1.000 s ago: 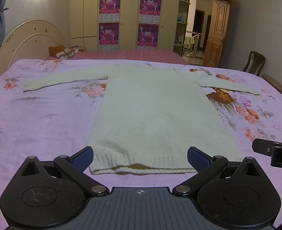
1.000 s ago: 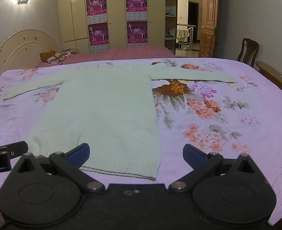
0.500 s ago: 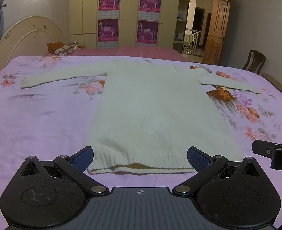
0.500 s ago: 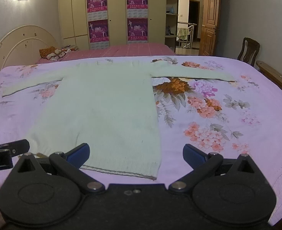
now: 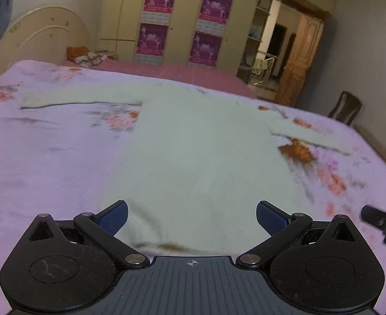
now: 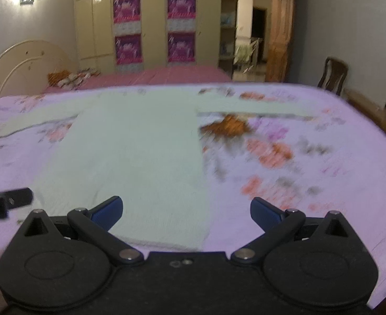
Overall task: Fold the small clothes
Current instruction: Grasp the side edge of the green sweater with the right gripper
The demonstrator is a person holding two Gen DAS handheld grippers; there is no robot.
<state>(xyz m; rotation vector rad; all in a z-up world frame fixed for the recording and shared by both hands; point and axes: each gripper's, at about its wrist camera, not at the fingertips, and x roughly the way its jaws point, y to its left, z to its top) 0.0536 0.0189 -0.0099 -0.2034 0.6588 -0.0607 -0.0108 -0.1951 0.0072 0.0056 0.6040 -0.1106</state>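
Observation:
A cream long-sleeved knit sweater (image 5: pixel 200 157) lies flat on the pink floral bedspread (image 5: pixel 48 162), sleeves spread to both sides, hem toward me. It also shows in the right wrist view (image 6: pixel 140 152). My left gripper (image 5: pixel 191 216) is open and empty, low over the hem's left part. My right gripper (image 6: pixel 186 210) is open and empty over the hem's right corner. Each gripper's tip shows at the edge of the other's view. Both views are motion-blurred.
A cream headboard (image 5: pixel 43 39) stands at the far left. A second bed with a red cover (image 5: pixel 166 71) lies behind, then wardrobes with posters (image 5: pixel 182 26). A wooden chair (image 5: pixel 346 107) and a door (image 5: pixel 300 60) are at the right.
Both grippers have moved forward and lower toward the sweater's hem, which now sits between their fingers. The jaws stay open. The sweater has not moved.

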